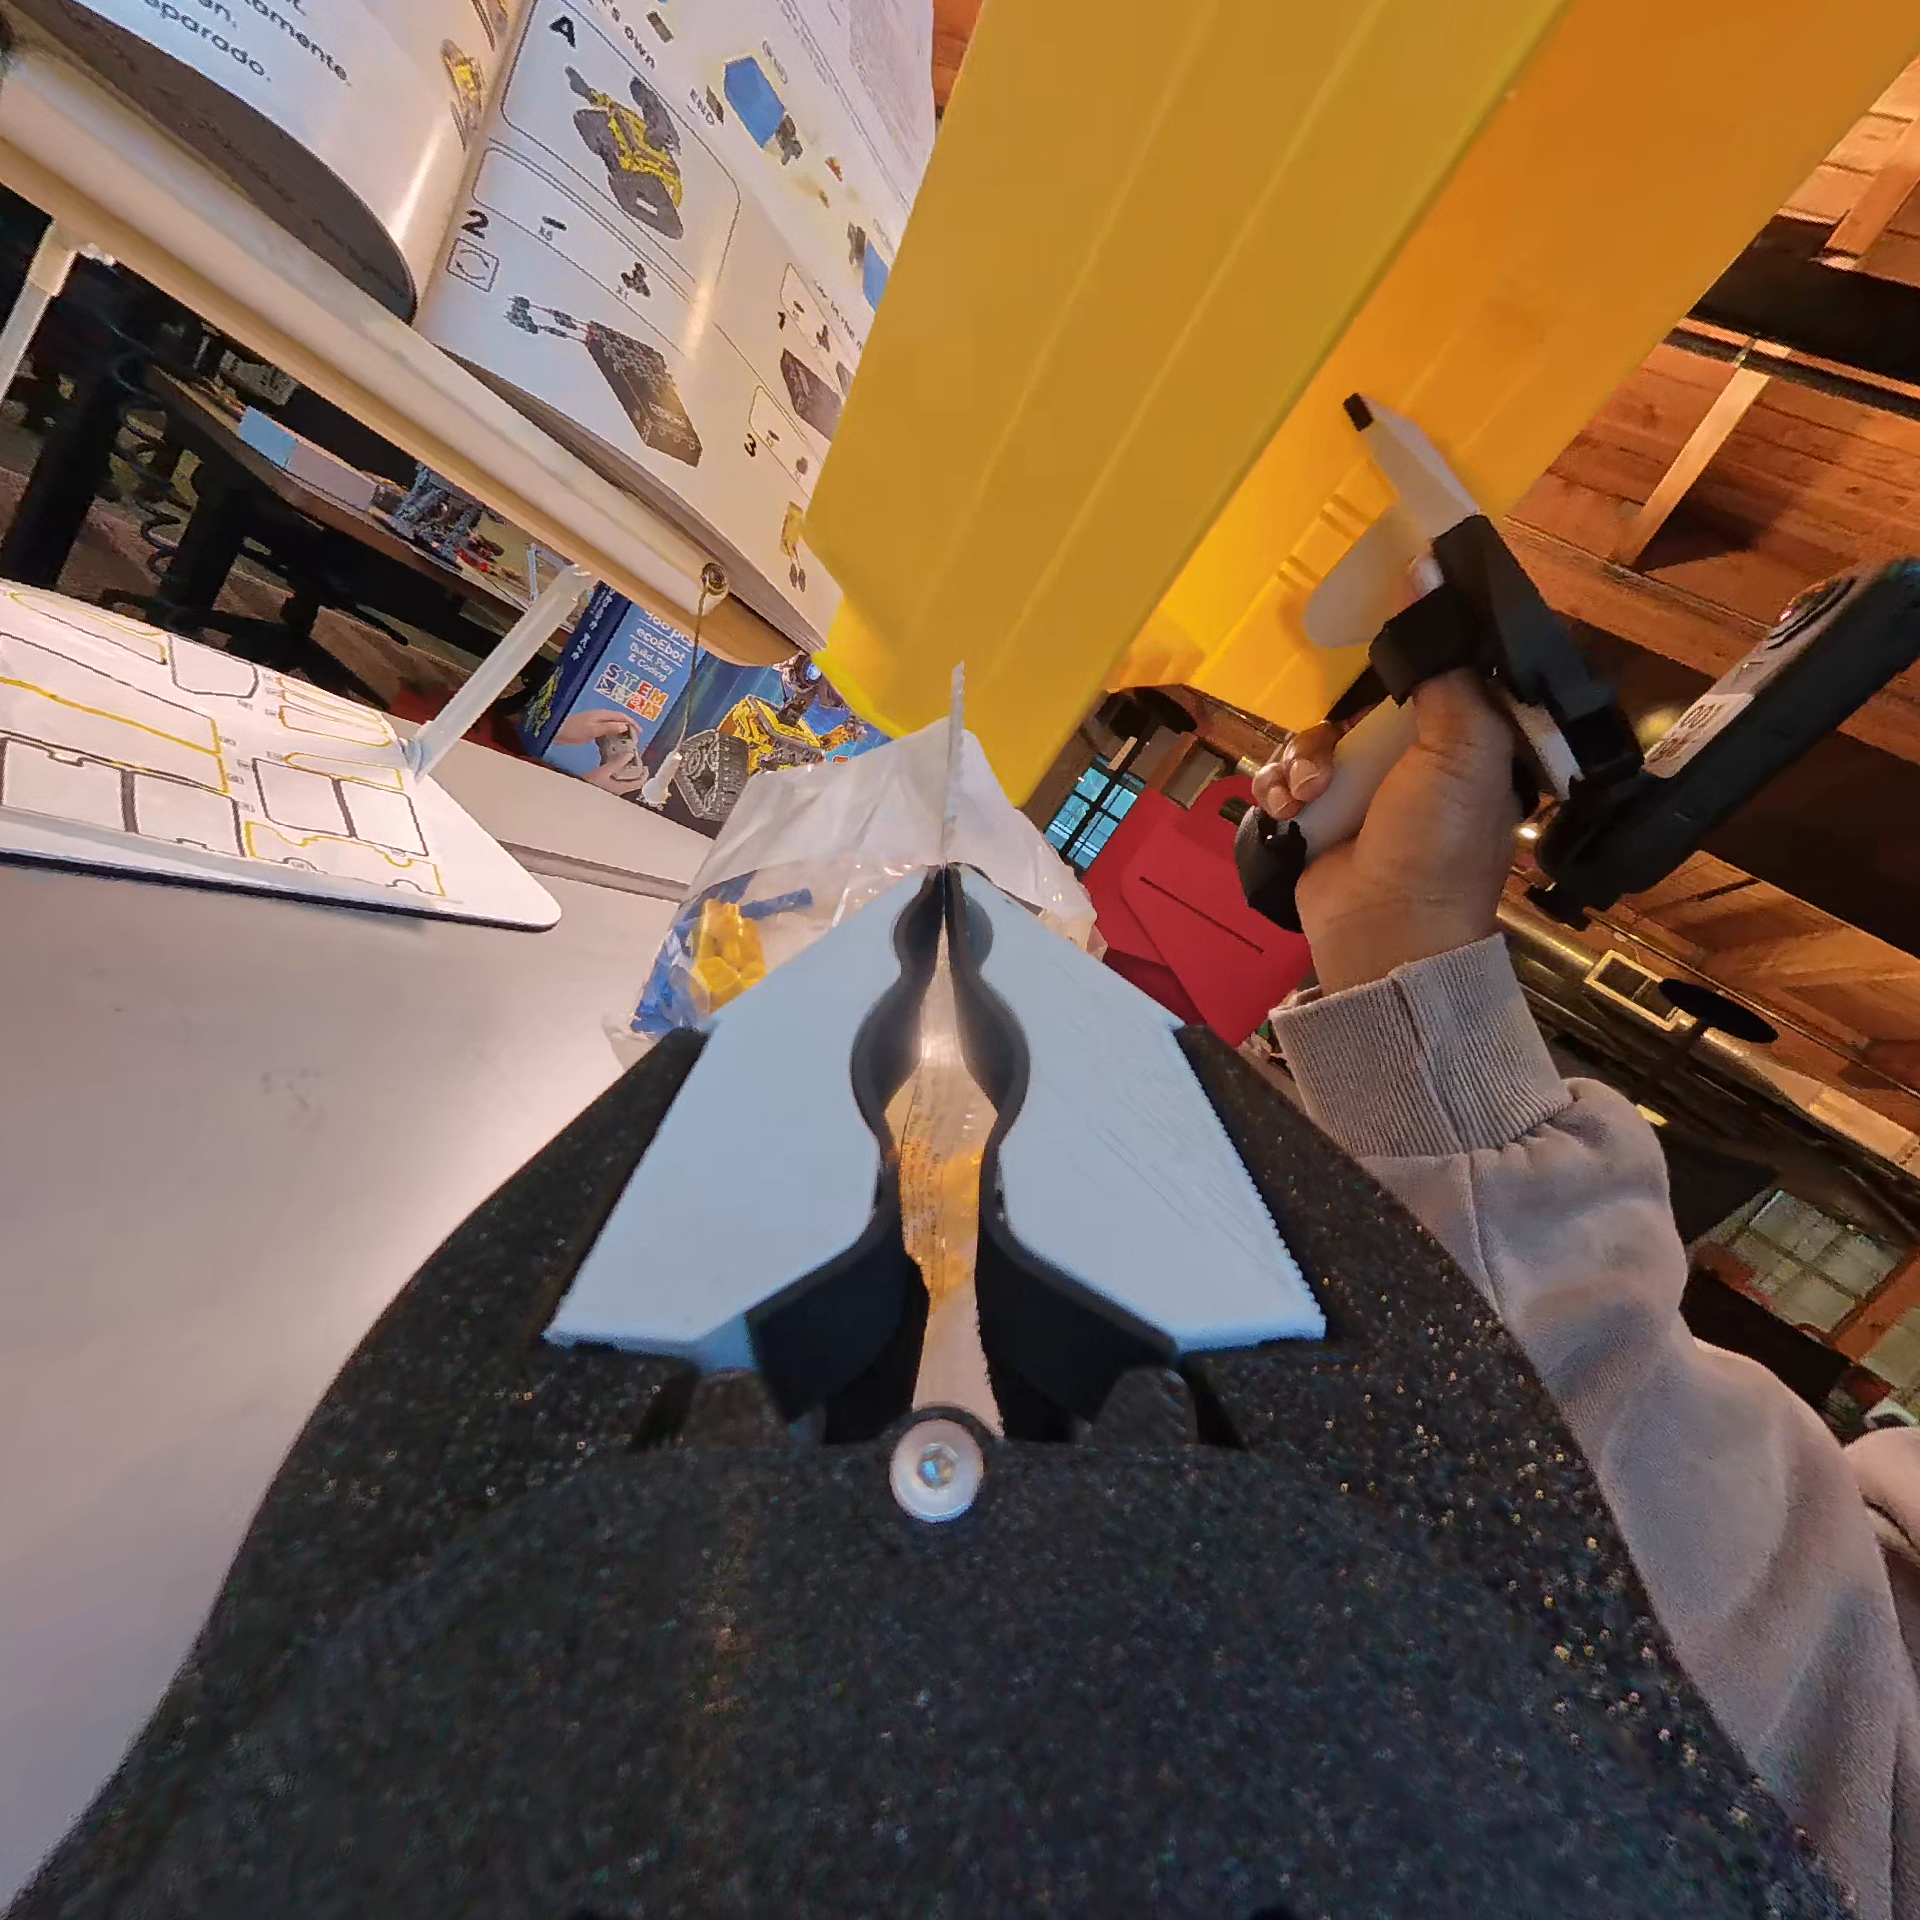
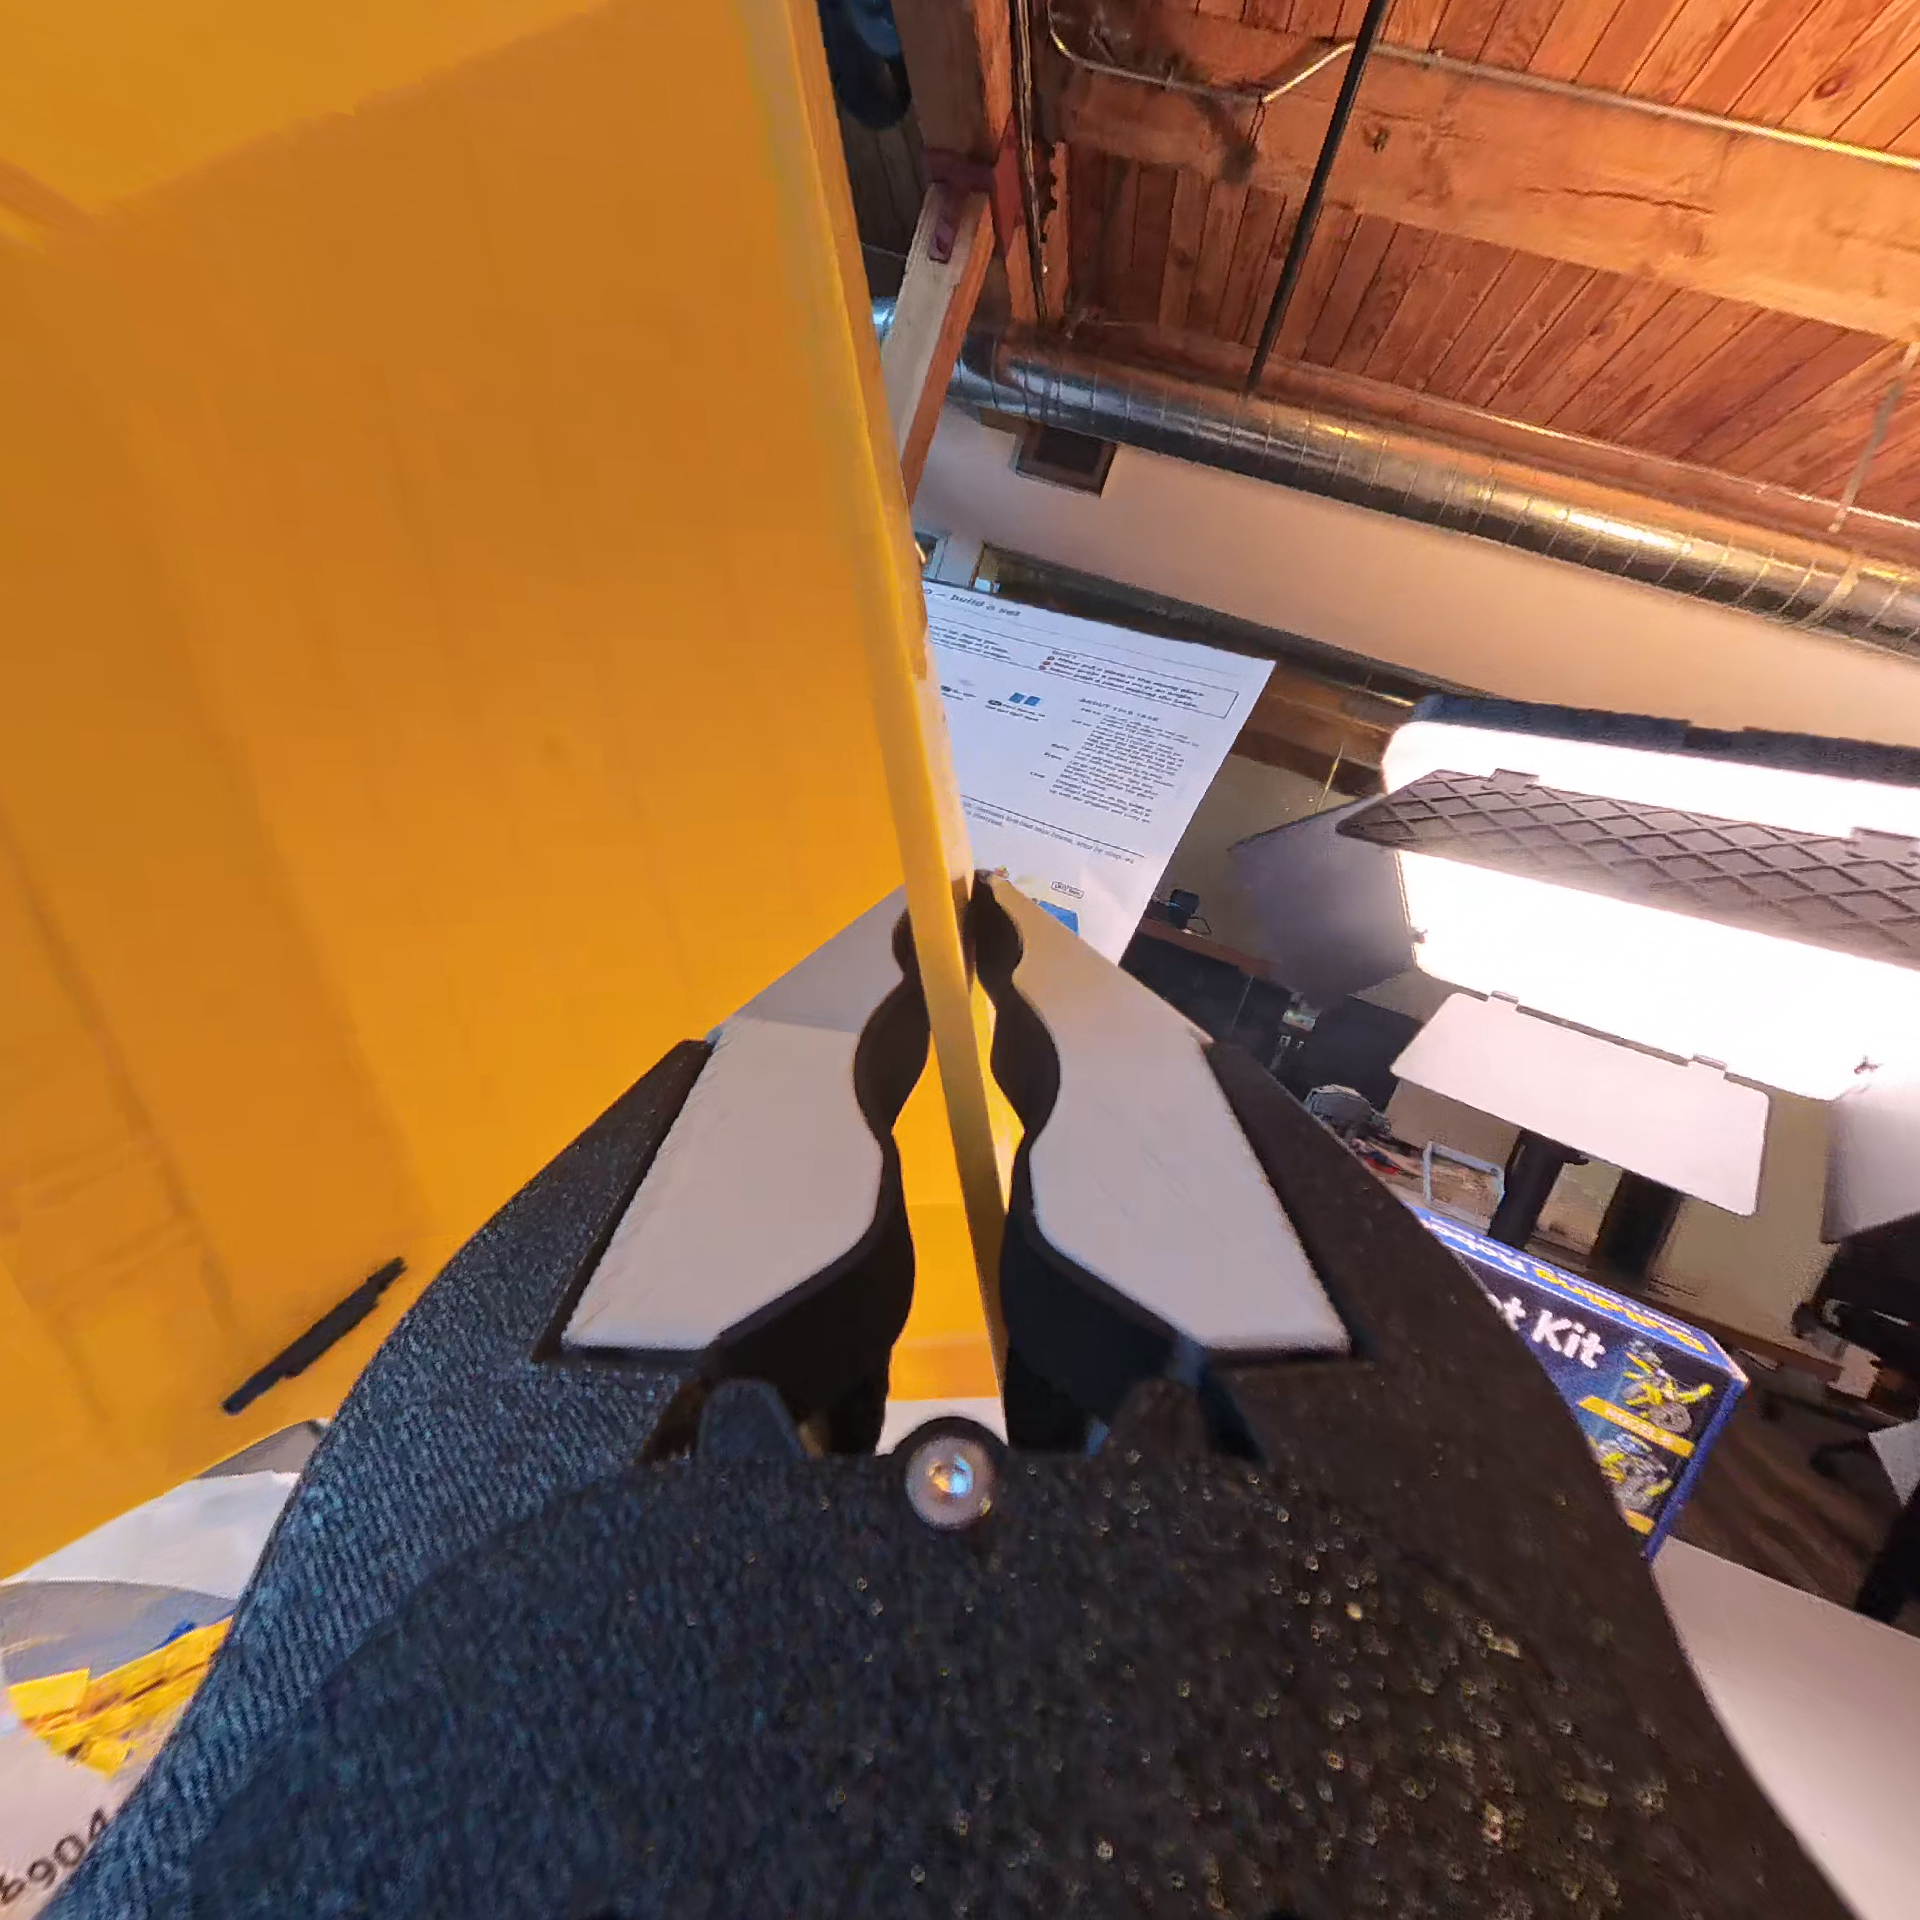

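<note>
Closest in, the left hand-held gripper [image 1: 948, 883] is clenched flat on the sealed top edge of a clear plastic bag [image 1: 831, 831], the film pinched between its pale fingers [image 1: 790, 1122]. Yellow and blue building pieces [image 1: 717, 961] sit heaped in the bag's lower part, which hangs just above the white counter [image 1: 208, 1195].

The right hand-held gripper [image 2: 961, 904] is closed onto the thin edge of a yellow plastic bin [image 2: 416, 623], which is tipped up on end and fills most of that side; its rim runs straight between the jaws. In the left view the same bin [image 1: 1143, 312] rises right behind the bag, with a person's hand [image 1: 1392, 821] gripping the other tool's handle.

Further out lie an open instruction booklet [image 1: 623, 208], a printed sorting mat [image 1: 208, 769] and a blue kit box [image 1: 644, 707].
</note>
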`<state>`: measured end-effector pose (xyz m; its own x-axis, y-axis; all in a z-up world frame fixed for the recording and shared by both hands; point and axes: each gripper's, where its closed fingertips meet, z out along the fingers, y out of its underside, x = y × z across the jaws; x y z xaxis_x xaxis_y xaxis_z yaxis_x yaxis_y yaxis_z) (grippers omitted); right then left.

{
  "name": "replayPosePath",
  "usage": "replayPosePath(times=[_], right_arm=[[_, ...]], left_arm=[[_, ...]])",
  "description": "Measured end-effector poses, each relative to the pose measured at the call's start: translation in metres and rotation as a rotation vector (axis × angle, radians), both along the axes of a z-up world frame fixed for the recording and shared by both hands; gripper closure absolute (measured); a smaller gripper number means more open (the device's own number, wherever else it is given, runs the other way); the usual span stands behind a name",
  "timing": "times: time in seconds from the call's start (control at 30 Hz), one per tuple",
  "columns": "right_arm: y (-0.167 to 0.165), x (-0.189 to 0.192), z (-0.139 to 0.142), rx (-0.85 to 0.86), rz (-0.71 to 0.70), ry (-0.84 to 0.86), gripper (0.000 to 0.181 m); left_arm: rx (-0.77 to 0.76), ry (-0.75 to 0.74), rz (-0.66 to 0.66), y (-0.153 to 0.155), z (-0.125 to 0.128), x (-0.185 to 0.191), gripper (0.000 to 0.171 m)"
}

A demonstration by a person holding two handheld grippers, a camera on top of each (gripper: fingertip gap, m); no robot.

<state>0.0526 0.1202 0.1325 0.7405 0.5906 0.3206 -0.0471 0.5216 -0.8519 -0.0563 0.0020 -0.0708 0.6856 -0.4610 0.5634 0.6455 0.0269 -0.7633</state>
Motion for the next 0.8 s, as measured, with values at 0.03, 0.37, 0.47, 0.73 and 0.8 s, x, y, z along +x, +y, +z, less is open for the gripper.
replayPosePath(times=[0.03,0.37,0.47,0.73,0.8], right_arm=[[0.000,0.001,0.000,0.003,-0.002,0.012,0.177],[-0.001,-0.001,0.001,0.032,-0.006,0.017,0.177],[-0.005,0.001,-0.006,0.035,0.009,0.022,0.178],[-0.012,0.006,0.002,0.040,0.038,0.040,0.178],[-0.011,0.007,-0.006,0.020,0.049,0.044,0.178]], left_arm=[[0.001,0.002,0.000,-0.001,0.000,0.001,0.171],[0.000,-0.007,0.005,-0.002,-0.001,-0.001,0.171],[0.001,-0.009,0.006,-0.001,0.000,-0.002,0.171],[0.003,-0.017,-0.006,-0.001,0.000,-0.001,0.171],[0.006,-0.009,-0.009,-0.001,0.001,0.000,0.171]])
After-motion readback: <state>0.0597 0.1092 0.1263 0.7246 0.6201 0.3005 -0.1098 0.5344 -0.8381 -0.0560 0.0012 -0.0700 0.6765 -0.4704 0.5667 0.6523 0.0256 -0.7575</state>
